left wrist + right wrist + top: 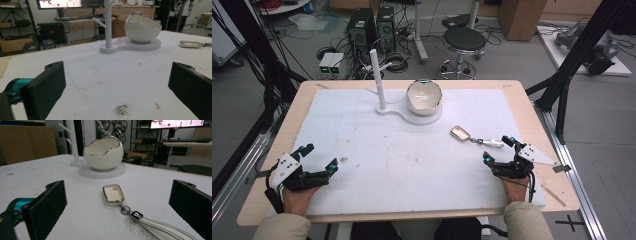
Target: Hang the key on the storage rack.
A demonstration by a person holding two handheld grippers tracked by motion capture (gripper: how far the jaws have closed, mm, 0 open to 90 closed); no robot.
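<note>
The left gripper (317, 157) is seen at the near left of the table (272, 150), held in a hand (298, 199) that enters from the near edge. Its jaws are spread wide apart and nothing is held between them; in the left gripper view a dark smudge (122, 110) on the white mat (100, 82) is noted between the jaws.

Toward the far middle, a white stand (412, 118) is found resting on the mat. An upright white post (377, 80) with short side pegs rises from its left end. A white egg-shaped bowl (424, 96) with a jagged silver rim is seated on its round right end.

Right of centre, a key fob (460, 133) is observed lying flat on the mat, well apart from the stand. A ring joins it to a white strap (493, 143) that trails toward the near right.

The right gripper (498, 148) is seen at the near right, held in a hand (515, 187). Its jaws stand wide open and empty, with the strap's end lying between them on the mat, untouched as far as can be told.
</note>
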